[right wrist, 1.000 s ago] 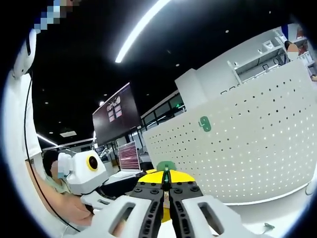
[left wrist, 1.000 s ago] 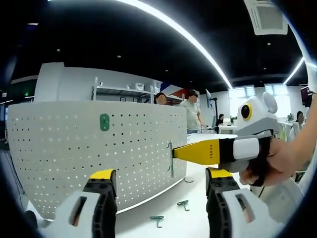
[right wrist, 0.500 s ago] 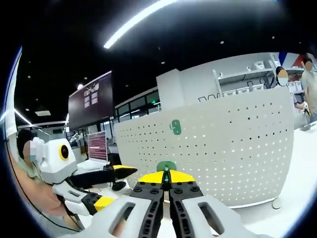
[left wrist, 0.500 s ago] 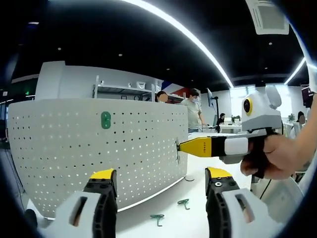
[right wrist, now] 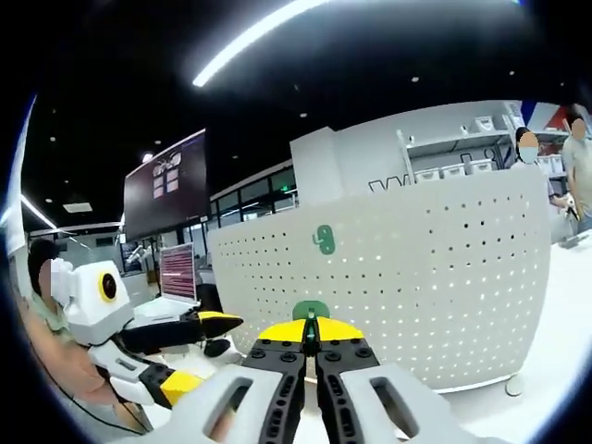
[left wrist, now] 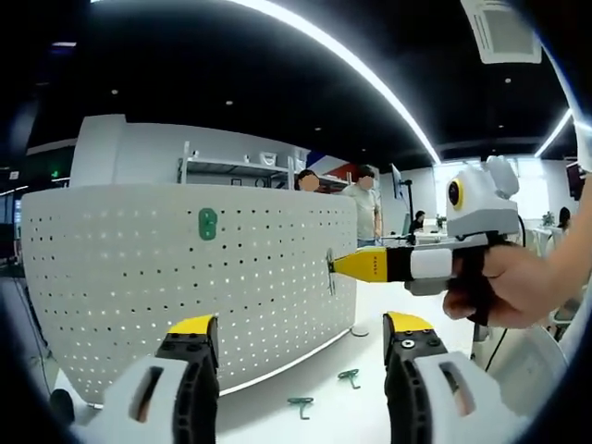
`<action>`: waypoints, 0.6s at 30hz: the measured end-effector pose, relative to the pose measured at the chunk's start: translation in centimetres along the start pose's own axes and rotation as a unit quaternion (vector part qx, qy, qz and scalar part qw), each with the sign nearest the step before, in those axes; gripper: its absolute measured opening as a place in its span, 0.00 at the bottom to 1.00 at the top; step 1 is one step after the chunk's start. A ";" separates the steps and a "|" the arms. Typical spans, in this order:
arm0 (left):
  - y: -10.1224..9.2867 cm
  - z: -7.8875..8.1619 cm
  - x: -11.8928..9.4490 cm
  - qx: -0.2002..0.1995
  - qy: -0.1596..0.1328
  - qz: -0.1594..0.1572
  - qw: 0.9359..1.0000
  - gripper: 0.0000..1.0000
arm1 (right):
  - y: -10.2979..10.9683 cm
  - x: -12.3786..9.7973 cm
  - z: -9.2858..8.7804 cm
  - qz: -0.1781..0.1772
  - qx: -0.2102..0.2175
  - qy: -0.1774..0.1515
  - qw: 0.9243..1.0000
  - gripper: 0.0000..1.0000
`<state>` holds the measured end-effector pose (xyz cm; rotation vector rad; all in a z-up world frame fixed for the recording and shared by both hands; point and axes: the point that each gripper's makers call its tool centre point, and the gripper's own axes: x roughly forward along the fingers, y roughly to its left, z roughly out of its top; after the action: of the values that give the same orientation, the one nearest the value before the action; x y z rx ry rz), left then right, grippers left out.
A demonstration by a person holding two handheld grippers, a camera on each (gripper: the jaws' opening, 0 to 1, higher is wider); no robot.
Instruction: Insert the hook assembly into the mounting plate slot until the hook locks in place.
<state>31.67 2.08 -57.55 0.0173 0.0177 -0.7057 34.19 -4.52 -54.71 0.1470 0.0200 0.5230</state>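
Open-plan room, dark ceiling with strip lights; white worktop (left wrist: 351, 407) carrying an upright curved mounting plate (left wrist: 185, 287).
Right tongs (right wrist: 310, 344) are closed tight on a green hook (right wrist: 311, 310), held near the plate's perforated face in the left gripper view. Left tongs (left wrist: 301, 356) stand wide apart, holding nothing. One green hook on plate (left wrist: 208, 223) sits upper centre. Two spare hooks (left wrist: 324, 390) lie on the worktop near the plate's foot.

dark ceiling (left wrist: 231, 65), light strips (left wrist: 370, 83), shelving (left wrist: 236, 166)
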 end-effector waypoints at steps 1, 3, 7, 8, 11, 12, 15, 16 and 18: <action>0.1 0.0 -0.1 -0.001 -0.001 0.002 1.000 0.75 | -0.1 0.1 0.1 -0.002 -0.001 0.000 1.000 0.00; 0.3 0.1 -0.4 -0.002 -0.004 0.005 1.000 0.75 | -0.4 0.4 0.3 -0.005 -0.003 0.000 1.000 0.00; 0.7 0.1 -0.8 -0.003 -0.005 0.011 1.000 0.75 | -1.0 1.0 0.9 -0.013 -0.007 -0.004 1.000 0.00; 0.8 0.2 -0.9 -0.004 -0.007 0.013 1.000 0.75 | -1.1 1.2 1.0 -0.014 -0.008 -0.004 1.000 0.00; 1.3 0.2 -1.2 -0.008 -0.007 0.019 1.000 0.75 | -1.2 1.7 1.6 -0.016 -0.013 -0.008 1.000 0.00; 1.5 0.2 -1.4 -0.008 -0.008 0.022 1.000 0.74 | -1.3 1.9 1.6 -0.017 -0.015 -0.008 1.000 0.00; 1.8 0.3 -1.7 -0.010 -0.010 0.026 1.000 0.74 | -1.5 2.3 2.0 -0.020 -0.014 -0.012 1.000 0.00; 1.9 0.3 -1.8 -0.012 -0.011 0.028 0.999 0.74 | -1.6 2.5 2.1 -0.020 -0.010 -0.013 1.000 0.00; 2.2 0.4 -2.1 -0.015 -0.013 0.033 0.999 0.74 | -1.6 2.9 2.3 -0.022 -0.015 -0.014 1.000 0.00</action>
<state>31.54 5.10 -57.10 -0.0206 0.0035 -0.6397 37.62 -4.80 -52.66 0.1240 -0.0120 0.4778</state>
